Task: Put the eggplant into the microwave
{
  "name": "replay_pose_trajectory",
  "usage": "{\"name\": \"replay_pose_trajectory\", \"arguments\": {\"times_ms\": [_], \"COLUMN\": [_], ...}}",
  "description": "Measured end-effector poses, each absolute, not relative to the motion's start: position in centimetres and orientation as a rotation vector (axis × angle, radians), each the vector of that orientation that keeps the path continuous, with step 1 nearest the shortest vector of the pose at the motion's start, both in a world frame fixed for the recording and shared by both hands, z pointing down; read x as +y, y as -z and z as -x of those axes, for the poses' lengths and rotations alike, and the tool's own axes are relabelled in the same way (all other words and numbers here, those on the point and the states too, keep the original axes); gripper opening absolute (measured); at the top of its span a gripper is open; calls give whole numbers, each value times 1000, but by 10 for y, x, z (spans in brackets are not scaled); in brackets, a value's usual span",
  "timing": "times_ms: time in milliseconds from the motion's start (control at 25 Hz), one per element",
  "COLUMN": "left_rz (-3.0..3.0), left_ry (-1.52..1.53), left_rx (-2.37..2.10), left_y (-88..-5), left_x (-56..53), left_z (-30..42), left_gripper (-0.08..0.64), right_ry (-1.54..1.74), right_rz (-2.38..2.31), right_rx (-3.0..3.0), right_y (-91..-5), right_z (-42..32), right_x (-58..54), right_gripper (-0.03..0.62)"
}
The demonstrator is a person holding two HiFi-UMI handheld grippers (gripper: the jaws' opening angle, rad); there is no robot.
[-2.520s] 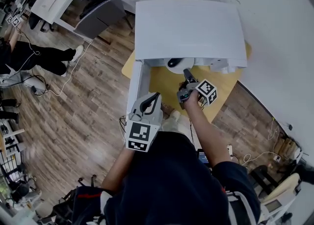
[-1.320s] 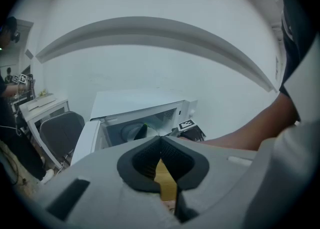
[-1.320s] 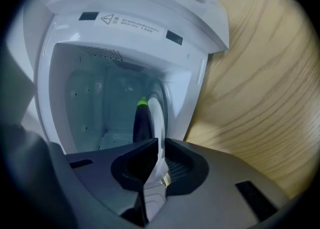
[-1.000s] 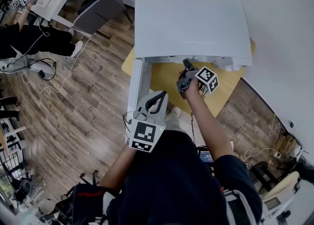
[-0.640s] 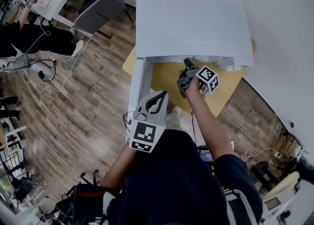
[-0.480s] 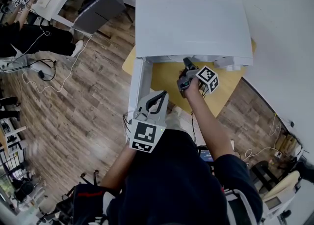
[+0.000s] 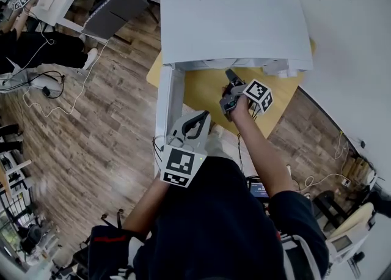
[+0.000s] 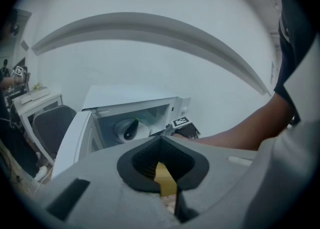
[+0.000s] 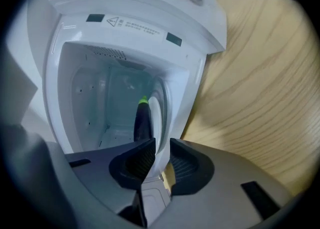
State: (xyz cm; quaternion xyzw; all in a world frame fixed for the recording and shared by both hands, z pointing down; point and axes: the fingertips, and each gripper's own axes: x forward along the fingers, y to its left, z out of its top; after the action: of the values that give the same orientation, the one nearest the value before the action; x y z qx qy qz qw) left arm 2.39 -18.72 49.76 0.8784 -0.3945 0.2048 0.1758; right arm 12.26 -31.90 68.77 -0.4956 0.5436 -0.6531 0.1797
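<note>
The left hand-held gripper (image 8: 161,165) is seen nearly closed, empty. The eggplant (image 9: 143,123) is laid on the plate (image 9: 156,118) inside the microwave (image 9: 125,28). The right hand-held gripper (image 9: 159,160), jaws just opening, is parted around the plate's rim, which could be snagged and dragged out.

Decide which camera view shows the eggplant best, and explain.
The left gripper view: the eggplant lies whole and unobstructed on the plate in the open microwave. The right gripper view shows it larger, but its lower end is hidden. The head view shows none of it; the microwave's top covers it.
</note>
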Motion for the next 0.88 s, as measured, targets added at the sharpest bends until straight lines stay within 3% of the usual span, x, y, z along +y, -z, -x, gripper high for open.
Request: {"name": "replay_pose_trajectory", "arguments": {"times_ms": [360,880], "left_rz": [-2517,-2553], "left_ry": [-569,-443], "left_rx": [-1224,-1366], "left_y": [-478,-431], "left_x": [-200,-210], "left_z": [-8,6], "left_gripper": [14,14], "right_ry": [1758,1147], "right_rz": [1452,1476], "right_rx": [1867,2530], "right_y": [-640,-503], "right_z": [-131,-117], "right_x": [-293,-266], "right_gripper": [14,11]}}
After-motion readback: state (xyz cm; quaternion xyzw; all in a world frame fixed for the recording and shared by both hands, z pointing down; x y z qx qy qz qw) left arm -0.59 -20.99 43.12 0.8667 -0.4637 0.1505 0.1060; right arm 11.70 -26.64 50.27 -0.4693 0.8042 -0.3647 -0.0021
